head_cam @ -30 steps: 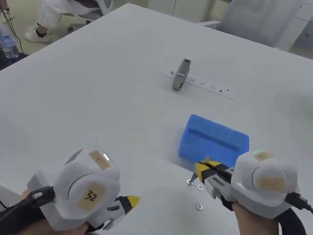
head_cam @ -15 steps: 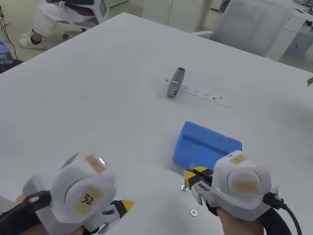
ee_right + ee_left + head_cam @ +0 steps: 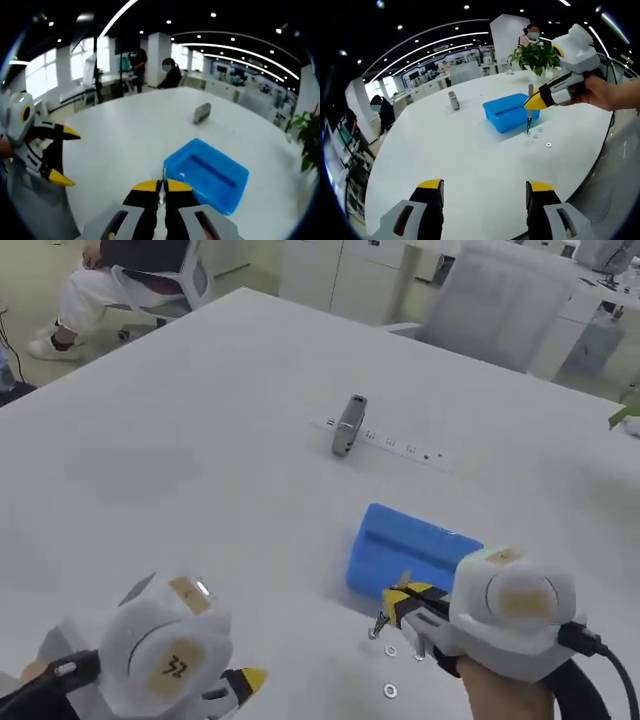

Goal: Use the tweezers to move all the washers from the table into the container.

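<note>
Right gripper [image 3: 400, 600] clamps tweezers [image 3: 528, 120], tips by washers [image 3: 390, 691] at container's [image 3: 405, 540] 6 o'clock; squeezed off-centre, a flat washer may flick away; left gripper [image 3: 485, 187] gapes, idle

Smooth blue plastic container [image 3: 412, 545], smooth matt white table [image 3: 200, 440], shiny metal washers [image 3: 390, 691]

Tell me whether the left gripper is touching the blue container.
Apart. Its own view shows a broad stretch of table between the left gripper, jaws open, and the blue container.
</note>
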